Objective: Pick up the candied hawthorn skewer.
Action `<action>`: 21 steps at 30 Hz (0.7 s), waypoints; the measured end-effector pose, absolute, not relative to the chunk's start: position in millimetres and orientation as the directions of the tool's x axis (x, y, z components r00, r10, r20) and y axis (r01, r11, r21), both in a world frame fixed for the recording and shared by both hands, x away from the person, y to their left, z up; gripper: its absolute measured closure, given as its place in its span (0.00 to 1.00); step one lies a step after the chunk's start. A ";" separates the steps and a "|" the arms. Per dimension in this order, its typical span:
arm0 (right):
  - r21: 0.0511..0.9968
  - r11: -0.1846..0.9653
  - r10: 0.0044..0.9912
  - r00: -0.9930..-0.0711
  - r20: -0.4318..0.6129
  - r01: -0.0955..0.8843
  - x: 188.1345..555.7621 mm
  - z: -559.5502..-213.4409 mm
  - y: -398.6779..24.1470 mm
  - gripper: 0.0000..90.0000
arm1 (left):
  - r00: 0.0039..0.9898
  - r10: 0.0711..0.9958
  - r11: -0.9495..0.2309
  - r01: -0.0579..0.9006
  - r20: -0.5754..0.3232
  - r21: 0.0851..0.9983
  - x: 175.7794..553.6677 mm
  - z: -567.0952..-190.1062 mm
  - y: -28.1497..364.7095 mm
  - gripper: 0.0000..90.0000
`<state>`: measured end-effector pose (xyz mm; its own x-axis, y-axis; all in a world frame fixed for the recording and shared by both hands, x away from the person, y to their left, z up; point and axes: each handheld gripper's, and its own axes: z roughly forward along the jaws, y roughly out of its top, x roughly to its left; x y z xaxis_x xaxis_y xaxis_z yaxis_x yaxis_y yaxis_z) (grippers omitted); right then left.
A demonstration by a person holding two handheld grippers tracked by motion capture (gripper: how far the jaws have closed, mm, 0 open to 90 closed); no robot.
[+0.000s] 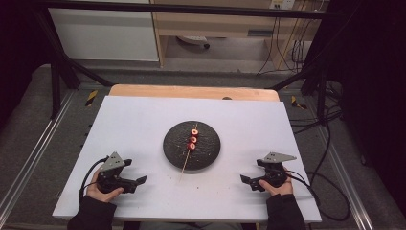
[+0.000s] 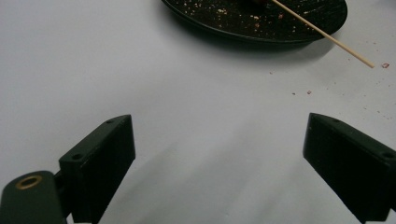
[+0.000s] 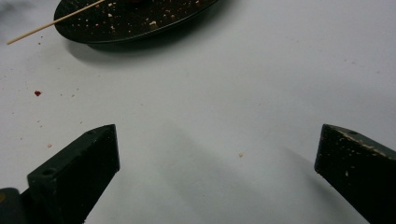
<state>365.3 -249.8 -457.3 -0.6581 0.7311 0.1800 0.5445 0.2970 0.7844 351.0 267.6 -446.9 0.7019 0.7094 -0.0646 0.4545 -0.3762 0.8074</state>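
We see L hand-held gripper [image 1: 142, 180] wide open, holds nothing | R hand-held gripper [image 1: 244, 179] same, empty | both rest on bench [image 1: 134, 115] near skewer [image 1: 188, 151] on plate [image 1: 172, 148]

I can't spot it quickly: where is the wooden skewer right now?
In the high view the skewer lies across the black plate at the table's middle, three red rings threaded on it, its bare end overhanging the near rim.

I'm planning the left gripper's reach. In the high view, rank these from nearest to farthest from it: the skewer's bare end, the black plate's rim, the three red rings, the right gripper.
Measured from the left gripper:
1. Skewer's bare end, just off the plate's near edge.
2. Black plate, at the table's centre.
3. Red rings, threaded in a row over the plate's middle.
4. Right gripper, at the table's opposite side.
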 end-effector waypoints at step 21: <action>0.787 0.300 0.736 -0.656 0.169 0.539 364.9 -455.8 -250.6 0.01 | 0.714 0.698 -0.395 0.447 -0.053 0.803 350.3 -440.6 246.7 0.10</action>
